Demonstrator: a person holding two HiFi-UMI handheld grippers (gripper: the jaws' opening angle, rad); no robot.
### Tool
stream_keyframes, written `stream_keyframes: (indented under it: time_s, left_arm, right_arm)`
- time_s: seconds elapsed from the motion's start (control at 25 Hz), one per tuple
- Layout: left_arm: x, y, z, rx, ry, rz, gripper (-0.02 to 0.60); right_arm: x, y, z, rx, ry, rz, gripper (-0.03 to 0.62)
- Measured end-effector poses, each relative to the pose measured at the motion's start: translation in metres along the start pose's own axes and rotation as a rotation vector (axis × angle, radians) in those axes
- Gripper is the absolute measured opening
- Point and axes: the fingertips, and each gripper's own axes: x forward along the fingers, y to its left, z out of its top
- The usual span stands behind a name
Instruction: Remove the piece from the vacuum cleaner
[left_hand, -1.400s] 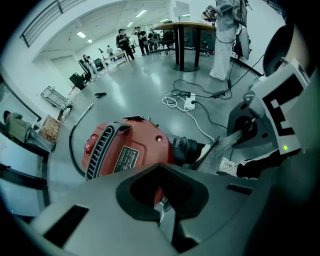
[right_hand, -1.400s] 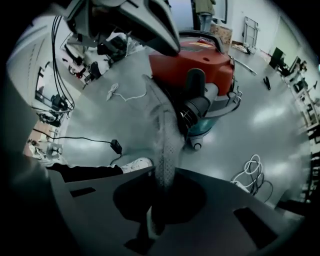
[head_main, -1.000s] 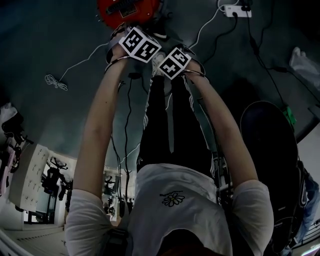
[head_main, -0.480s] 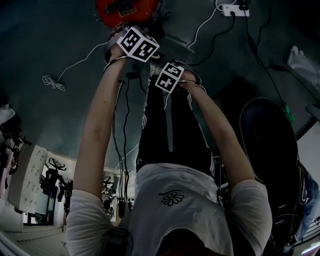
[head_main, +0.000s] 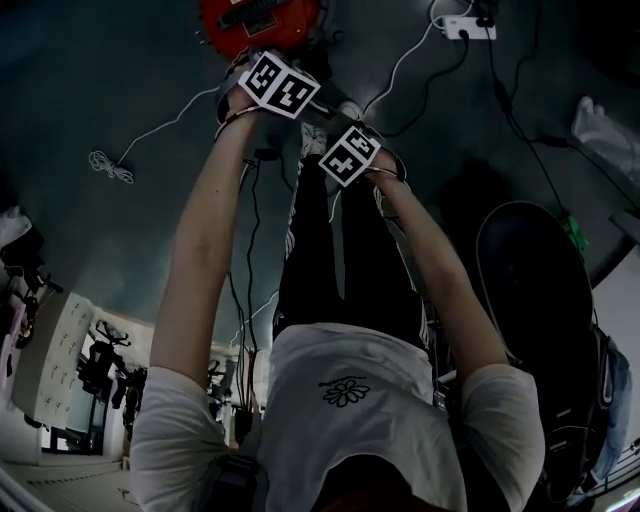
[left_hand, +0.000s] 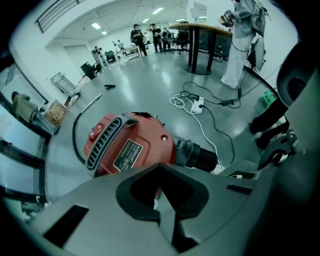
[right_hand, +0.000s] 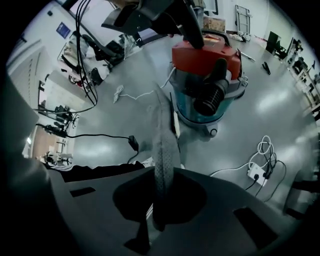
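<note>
Down on the floor, the red vacuum cleaner (right_hand: 205, 60) stands on its teal drum, its black hose socket facing the right gripper (right_hand: 160, 200). That gripper's fingers pinch a grey woven strip (right_hand: 162, 145) that runs up from them toward the machine. The left gripper (left_hand: 165, 210) hangs just above the vacuum's red top, fingers pressed together, with nothing visibly between them.

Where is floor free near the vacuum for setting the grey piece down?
The grey piece could go on bare floor left of the vacuum cleaner in the head view, bordered by the coiled white cord. Crowded on its right: power strip, white lead, black cables.
</note>
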Motion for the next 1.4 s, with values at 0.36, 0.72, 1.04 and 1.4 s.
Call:
stream_keyframes:
  time_s: [0.36, 0.72, 1.04, 1.4]
  left_arm:
    - [-0.133, -0.028, -0.020, -0.601, -0.237, -0.015, 0.003]
    - [-0.302, -0.001, 0.063, -0.770, -0.644, 0.006, 0.003]
    - [-0.474, 0.070, 0.124, -0.737, -1.041, 0.255, 0.003]
    - [-0.632, 0.086, 0.143, -0.646, -1.393, 0.441, 0.003]
  right_arm:
    - [-0.103, -0.006, -0.007, 0.019, -0.089, -0.099, 0.020]
    - [-0.305, -0.043, 0.056, 0.085, -0.477, -0.293, 0.020]
    - [-0.485, -0.052, 0.113, -0.015, -0.836, -0.501, 0.020]
    - [-0.674, -0.009, 0.137, -0.053, -1.320, -0.651, 0.020]
